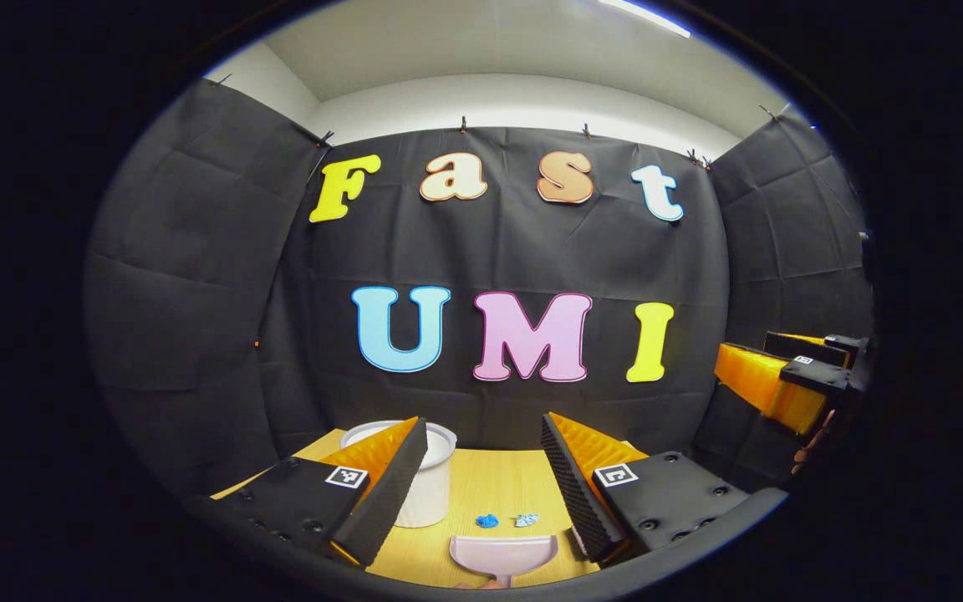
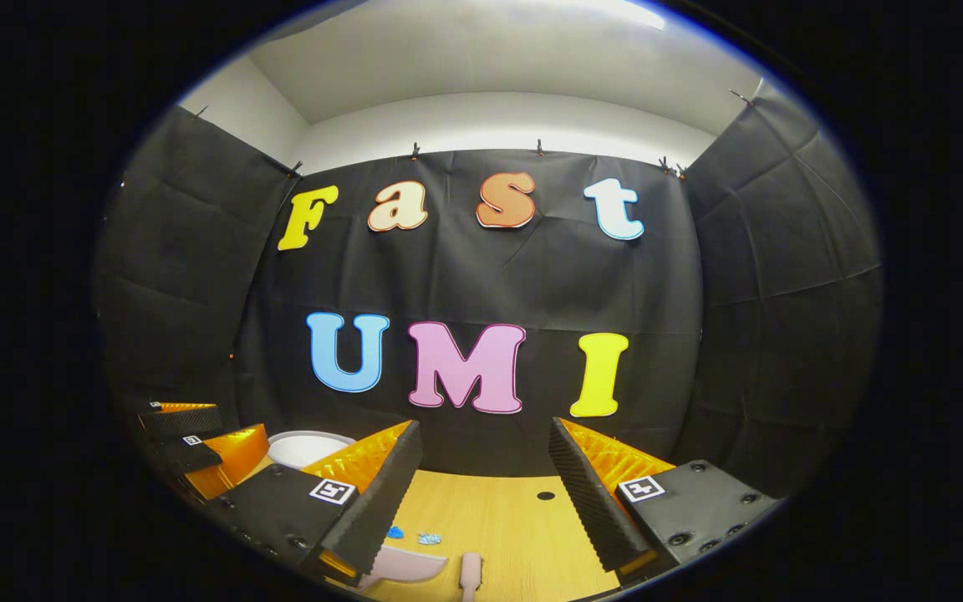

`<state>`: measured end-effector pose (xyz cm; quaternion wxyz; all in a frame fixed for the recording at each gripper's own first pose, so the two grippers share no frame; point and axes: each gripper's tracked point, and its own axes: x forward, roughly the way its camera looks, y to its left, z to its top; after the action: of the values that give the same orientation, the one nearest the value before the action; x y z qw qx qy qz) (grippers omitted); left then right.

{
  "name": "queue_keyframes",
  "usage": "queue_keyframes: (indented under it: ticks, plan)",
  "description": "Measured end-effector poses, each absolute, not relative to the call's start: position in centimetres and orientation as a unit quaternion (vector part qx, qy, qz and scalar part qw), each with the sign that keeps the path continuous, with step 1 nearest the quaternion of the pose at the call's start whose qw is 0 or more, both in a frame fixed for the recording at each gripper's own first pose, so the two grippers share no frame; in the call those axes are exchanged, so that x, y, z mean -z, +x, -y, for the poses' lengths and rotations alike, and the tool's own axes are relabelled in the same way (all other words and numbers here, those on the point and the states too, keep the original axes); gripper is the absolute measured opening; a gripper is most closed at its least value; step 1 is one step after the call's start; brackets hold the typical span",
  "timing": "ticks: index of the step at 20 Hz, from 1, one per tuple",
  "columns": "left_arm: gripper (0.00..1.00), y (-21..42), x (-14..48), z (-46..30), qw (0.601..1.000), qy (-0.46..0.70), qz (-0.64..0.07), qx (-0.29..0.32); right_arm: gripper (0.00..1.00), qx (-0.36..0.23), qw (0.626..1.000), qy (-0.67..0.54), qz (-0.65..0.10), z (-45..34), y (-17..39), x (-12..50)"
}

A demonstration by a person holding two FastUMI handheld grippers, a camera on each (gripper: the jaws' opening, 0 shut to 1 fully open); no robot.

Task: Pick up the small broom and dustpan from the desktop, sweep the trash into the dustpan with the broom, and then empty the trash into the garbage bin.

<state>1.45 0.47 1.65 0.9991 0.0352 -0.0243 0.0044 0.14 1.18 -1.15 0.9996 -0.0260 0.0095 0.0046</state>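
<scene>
The pale pink dustpan (image 1: 502,555) lies near on the wooden surface (image 1: 498,489), two blue trash scraps (image 1: 487,521) just beyond it, the white bin (image 1: 430,493) far left. It looks light, stiff plastic, best taken by its handle. The broom (image 2: 471,573) lies beside it. Both hand-held grippers, left (image 1: 481,477) and right (image 2: 481,489), hover released and empty.

We stand in a small recording booth, a staged test space and no real home. Black cloth (image 1: 197,276) hangs clipped along its top edge on three sides of a light wooden desktop (image 1: 498,485), rising behind it and to either side. Above the cloth we see plain white wall (image 1: 515,100) and ceiling with a strip light (image 1: 644,17).
</scene>
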Motion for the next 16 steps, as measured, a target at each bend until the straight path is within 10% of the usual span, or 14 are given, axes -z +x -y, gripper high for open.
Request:
queue_keyframes:
  ticks: [16]
  plan:
    - [0.81, 3.0, -0.1, 0.1, 0.999, 0.036, -0.001, 0.006, 0.94, -0.001, 0.999, -0.025, -0.022, -1.3, 1.8, 2.5]
